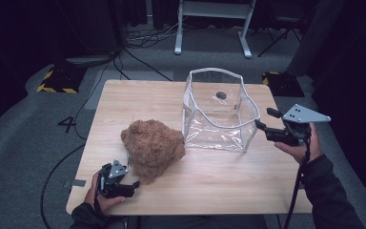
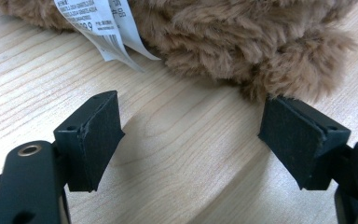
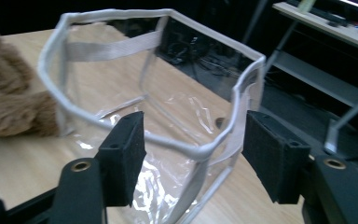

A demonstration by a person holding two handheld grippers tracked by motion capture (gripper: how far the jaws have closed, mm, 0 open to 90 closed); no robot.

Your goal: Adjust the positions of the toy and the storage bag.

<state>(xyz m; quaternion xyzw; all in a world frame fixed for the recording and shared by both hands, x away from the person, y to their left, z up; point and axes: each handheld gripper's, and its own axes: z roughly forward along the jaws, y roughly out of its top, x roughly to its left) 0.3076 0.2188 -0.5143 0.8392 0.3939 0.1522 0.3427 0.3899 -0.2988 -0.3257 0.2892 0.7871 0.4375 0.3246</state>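
Plush (image 1: 152, 148) lies on the table (image 1: 219, 186), left of the clear bag (image 1: 219, 109) and touching its near corner. My left gripper (image 1: 124, 183) sits just beside the plush's near edge, jaws spread and empty. My right gripper (image 1: 267, 126), also spread and empty, straddles the bag's right corner rim.

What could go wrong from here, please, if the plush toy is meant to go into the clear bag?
1. The left tongs are open beside the plush toy, near its white tag; gripping only fur or tag may let it slip.
2. The clear bag is soft-walled; the open right tongs straddle a rim corner and could crumple or tip it.
3. The toy looks nearly as wide as the bag's mouth and may snag the rim.
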